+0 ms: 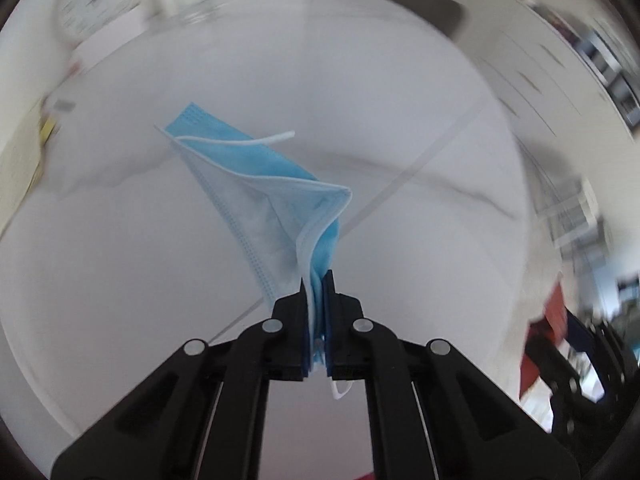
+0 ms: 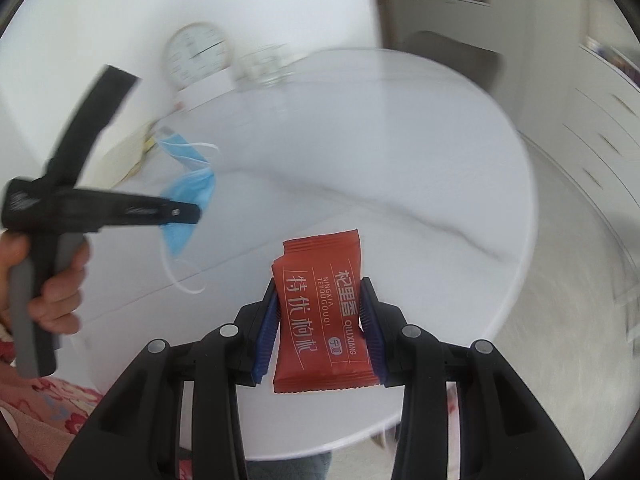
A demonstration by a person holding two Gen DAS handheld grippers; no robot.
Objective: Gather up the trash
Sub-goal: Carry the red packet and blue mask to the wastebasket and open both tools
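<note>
1. Blue pleated fabric of a face mask (image 1: 256,184) is pinched between the pads of the left gripper (image 1: 318,280); the mask is folded, held clear above the white round table (image 1: 400,100), with one white ear loop (image 1: 276,138) sticking out sideways
2. From the right wrist view the left gripper (image 2: 196,214) shows side-on, the person's hand (image 2: 56,280) around its grey handle, and the mask (image 2: 188,196) hangs off its tip with a loop dangling below
3. Right gripper (image 2: 320,292): jaws pressed against both sides of a red snack packet (image 2: 320,316) printed with white lettering, held over the near part of the table (image 2: 400,160)
4. At the table's far edge stand a blurred white clock (image 2: 198,56) and some clear glassware (image 2: 264,66)
</note>
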